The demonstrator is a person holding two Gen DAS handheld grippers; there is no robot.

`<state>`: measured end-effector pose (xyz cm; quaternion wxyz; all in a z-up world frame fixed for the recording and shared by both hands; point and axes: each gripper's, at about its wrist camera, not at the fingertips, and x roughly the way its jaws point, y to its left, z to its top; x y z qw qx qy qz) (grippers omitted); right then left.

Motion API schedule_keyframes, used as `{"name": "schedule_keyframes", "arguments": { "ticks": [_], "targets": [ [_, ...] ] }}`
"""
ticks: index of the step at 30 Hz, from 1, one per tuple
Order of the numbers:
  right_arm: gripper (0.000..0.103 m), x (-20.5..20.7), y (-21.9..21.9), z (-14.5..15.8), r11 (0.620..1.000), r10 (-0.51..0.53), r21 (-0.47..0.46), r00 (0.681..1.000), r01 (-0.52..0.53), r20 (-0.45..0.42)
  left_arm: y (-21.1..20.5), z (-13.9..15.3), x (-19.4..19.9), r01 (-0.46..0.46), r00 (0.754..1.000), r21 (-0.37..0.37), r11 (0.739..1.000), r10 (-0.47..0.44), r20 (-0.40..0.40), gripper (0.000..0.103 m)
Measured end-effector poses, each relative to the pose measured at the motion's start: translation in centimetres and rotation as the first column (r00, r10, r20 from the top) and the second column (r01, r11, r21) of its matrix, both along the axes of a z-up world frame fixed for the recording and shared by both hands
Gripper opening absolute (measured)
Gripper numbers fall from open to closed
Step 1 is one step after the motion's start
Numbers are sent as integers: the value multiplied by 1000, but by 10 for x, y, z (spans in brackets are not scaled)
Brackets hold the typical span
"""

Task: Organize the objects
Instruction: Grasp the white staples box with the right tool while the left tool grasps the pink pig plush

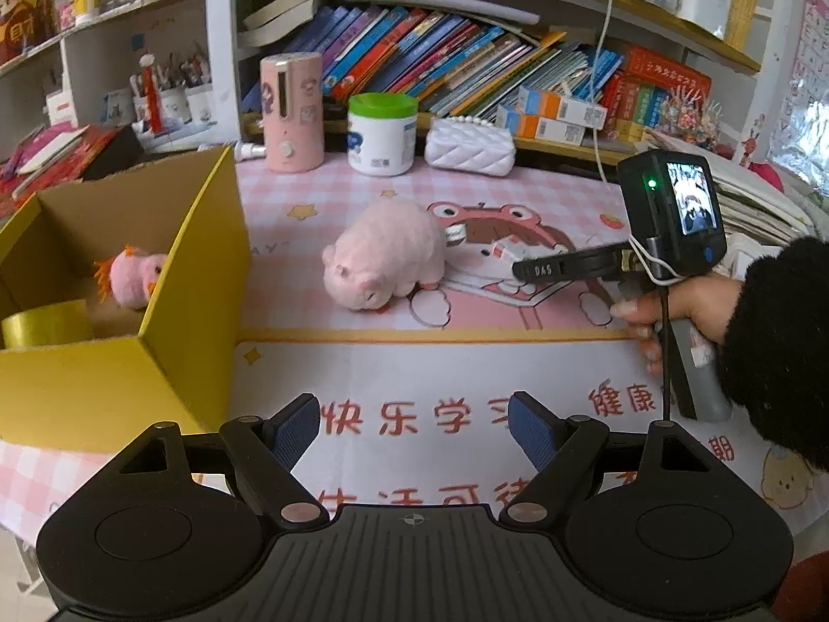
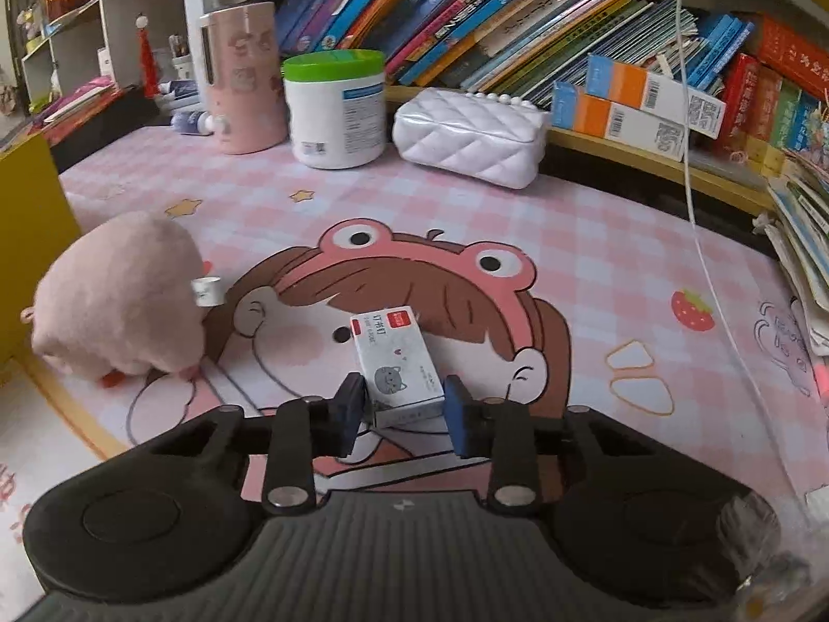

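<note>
Staple box (image 2: 396,370) is clamped across its width by right gripper (image 2: 404,409), long axis toward 12 o'clock; cardboard box (image 1: 155,280) lies at 9 o'clock.

This is a home, most likely a child's study corner. A desk mat (image 2: 596,238) in pink check with a cartoon girl in a frog hat covers the desk, and shelves behind it are crammed with leaning picture books (image 2: 466,15). Pen cups (image 1: 171,98) fill a side cubby, a pink plush pig (image 1: 386,254) lies on the mat, a second plush (image 1: 134,277) sits in a yellow box (image 1: 124,383), and a quilted white purse (image 2: 466,137) rests by the shelf.
</note>
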<state>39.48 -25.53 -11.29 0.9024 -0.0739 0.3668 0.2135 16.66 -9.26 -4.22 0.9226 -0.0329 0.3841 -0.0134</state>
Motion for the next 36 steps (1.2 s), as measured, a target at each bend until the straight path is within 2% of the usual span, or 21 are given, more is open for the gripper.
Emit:
{"name": "schedule_keyframes", "arguments": {
  "ticks": [6,10,15,19,25,31,33,35,36],
  "targets": [
    [28,-38,-21,26,994,-67,91,998,65,16,-6,3,25,20,999,5,1000,-20,48,82],
    [28,-72,-41,44,986,-107,129,994,107,-4,-9,-1,50,8,997,19,1000,-10,71,82],
    [28,-118,-52,52,991,-97,92,995,99,-27,-4,-13,86,-33,998,56,998,30,64,82],
    [28,-149,-53,55,991,-88,98,995,92,-45,-2,-28,117,-34,998,95,995,30,46,82],
    [28,-175,-42,65,999,-20,40,1000,19,13,-9,-48,162,-24,1000,215,976,21,17,82],
    [28,-186,-43,63,1000,-17,1,1000,17,0,-12,-63,185,-20,1000,236,971,23,-12,83],
    [28,-189,-43,62,1000,-22,-8,1000,22,-1,-11,-66,187,-14,1000,228,974,17,-13,80],
    [28,-192,-44,62,999,-29,-16,1000,29,-1,-12,-65,184,-2,1000,238,971,1,4,65],
    [28,-194,-45,63,999,-33,-18,999,33,-3,-12,-64,181,2,1000,241,971,-5,12,62]
  ]
}}
